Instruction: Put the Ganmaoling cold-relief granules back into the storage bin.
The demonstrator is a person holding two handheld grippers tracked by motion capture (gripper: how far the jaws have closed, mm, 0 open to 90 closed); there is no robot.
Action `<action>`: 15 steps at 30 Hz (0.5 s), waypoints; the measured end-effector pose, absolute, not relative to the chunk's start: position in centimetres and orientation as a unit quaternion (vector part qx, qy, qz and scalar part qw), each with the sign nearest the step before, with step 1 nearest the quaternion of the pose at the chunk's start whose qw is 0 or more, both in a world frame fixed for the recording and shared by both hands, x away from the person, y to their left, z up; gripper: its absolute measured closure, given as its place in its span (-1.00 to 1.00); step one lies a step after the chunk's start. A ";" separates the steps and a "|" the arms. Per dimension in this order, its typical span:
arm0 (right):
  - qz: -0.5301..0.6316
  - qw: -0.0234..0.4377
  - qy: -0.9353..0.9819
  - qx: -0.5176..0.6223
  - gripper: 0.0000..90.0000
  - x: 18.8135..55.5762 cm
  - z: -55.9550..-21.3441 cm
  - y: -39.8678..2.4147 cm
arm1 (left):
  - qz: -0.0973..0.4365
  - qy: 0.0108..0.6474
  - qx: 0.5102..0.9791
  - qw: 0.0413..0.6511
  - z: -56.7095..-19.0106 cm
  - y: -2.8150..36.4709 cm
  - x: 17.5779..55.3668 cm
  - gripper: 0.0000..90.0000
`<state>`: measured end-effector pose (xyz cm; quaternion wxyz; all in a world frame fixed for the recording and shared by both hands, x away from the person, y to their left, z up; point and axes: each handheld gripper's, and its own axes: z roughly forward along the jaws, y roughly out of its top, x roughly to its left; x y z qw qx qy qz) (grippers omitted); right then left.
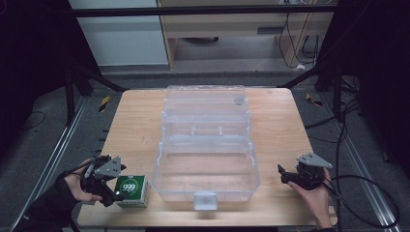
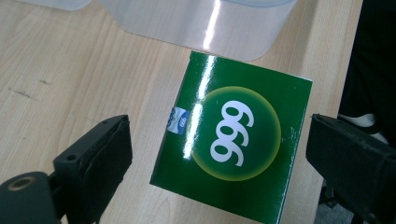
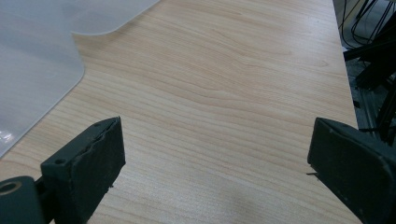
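A green box marked "999" (image 1: pixel 132 189) (image 2: pixel 233 140) lies on the wooden table near its front left, just left of a clear plastic case (image 1: pixel 205 150) that stands open in the middle. My left gripper (image 1: pixel 112 192) (image 2: pixel 219 156) hovers open over the box, one jaw on each side of it, neither touching. At the front right, my right gripper (image 1: pixel 285 176) (image 3: pixel 215 163) is open above bare wood, with the case's rounded corner (image 3: pixel 37 70) to its left.
The table (image 1: pixel 280 125) ends close behind both hands at the front edge. Its right edge (image 3: pixel 343 70) runs near the right gripper, with cables and dark frame legs beyond. Bare wood lies on both sides of the case.
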<state>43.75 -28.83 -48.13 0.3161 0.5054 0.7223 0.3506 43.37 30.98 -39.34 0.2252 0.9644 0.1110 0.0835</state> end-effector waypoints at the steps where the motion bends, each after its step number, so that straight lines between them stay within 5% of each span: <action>1: 0.351 0.316 0.722 0.505 -0.90 43.7 -48.1 -28.8 | 0.083 0.109 0.965 0.223 -39.4 30.9 43.4 -0.87; 15: 0.346 0.311 0.727 0.505 -0.91 43.8 -48.3 -28.7 | 0.072 0.089 0.975 0.189 -40.7 29.6 43.5 -0.90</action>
